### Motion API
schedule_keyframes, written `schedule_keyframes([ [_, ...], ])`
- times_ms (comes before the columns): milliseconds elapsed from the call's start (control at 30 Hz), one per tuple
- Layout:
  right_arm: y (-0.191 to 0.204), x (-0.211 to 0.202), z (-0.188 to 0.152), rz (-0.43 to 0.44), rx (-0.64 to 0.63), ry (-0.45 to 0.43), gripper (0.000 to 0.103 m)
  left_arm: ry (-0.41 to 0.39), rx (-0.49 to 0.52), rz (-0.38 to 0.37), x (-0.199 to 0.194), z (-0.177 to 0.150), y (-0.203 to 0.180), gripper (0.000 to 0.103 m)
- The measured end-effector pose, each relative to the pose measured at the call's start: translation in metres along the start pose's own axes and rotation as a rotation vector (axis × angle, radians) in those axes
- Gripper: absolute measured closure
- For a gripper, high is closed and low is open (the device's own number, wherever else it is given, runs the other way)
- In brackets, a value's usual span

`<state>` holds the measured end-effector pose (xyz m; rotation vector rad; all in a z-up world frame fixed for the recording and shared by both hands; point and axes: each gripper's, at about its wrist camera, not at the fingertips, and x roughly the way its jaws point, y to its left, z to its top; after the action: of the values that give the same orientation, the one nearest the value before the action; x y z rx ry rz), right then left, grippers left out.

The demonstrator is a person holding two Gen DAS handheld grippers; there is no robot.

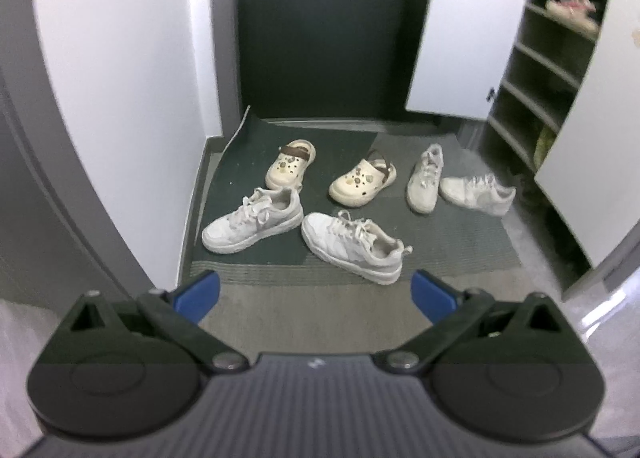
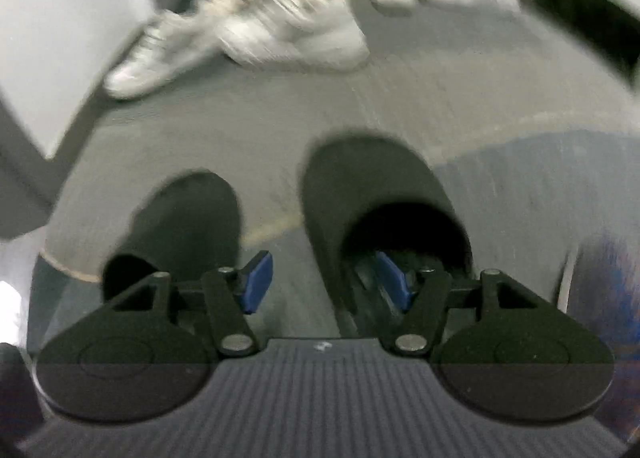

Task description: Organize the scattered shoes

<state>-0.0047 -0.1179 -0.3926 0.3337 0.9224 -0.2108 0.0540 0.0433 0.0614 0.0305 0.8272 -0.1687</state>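
My left gripper (image 1: 316, 290) is released, its blue pads wide apart with nothing between them, above the floor before the green mat (image 1: 440, 254). On the mat lie two white sneakers (image 1: 252, 220) close to me, two cream clogs (image 1: 291, 164) behind them, and two more pale sneakers (image 1: 478, 194) to the right, near the open shoe cabinet (image 1: 532, 98). One pinkish shoe (image 1: 572, 8) sits on an upper shelf. My right gripper (image 2: 324, 282) is also released and grasps nothing; below it I see two dark slippers (image 2: 372, 194) on the floor, picture blurred.
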Motion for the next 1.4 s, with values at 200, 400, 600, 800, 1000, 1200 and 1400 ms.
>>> schedule_keyframes([
  [200,0.001,0.036,-0.003,0.008,-0.093,0.022,0.074,-0.016,-0.033,0.072,0.004,0.006,0.032,0.000],
  [400,0.008,0.047,0.011,0.016,-0.125,-0.013,0.091,0.042,-0.085,0.064,0.016,0.008,0.052,0.000],
  [600,0.041,0.044,0.008,0.095,-0.148,-0.004,0.092,0.016,-0.073,0.061,0.013,0.010,0.048,0.000],
  [800,0.080,0.043,0.006,0.148,-0.205,0.046,0.089,0.002,-0.025,0.055,0.011,0.004,0.033,0.000],
  [1000,0.071,0.029,0.015,0.177,-0.121,0.129,0.089,0.043,-0.018,0.042,0.016,0.000,0.024,0.000],
  [1200,0.062,-0.040,0.039,0.182,-0.037,0.079,0.089,0.047,0.027,0.052,0.021,-0.006,0.009,0.000],
  [1400,0.053,-0.127,0.060,0.120,0.055,0.073,0.089,0.049,0.043,0.015,0.028,0.001,-0.009,0.000],
])
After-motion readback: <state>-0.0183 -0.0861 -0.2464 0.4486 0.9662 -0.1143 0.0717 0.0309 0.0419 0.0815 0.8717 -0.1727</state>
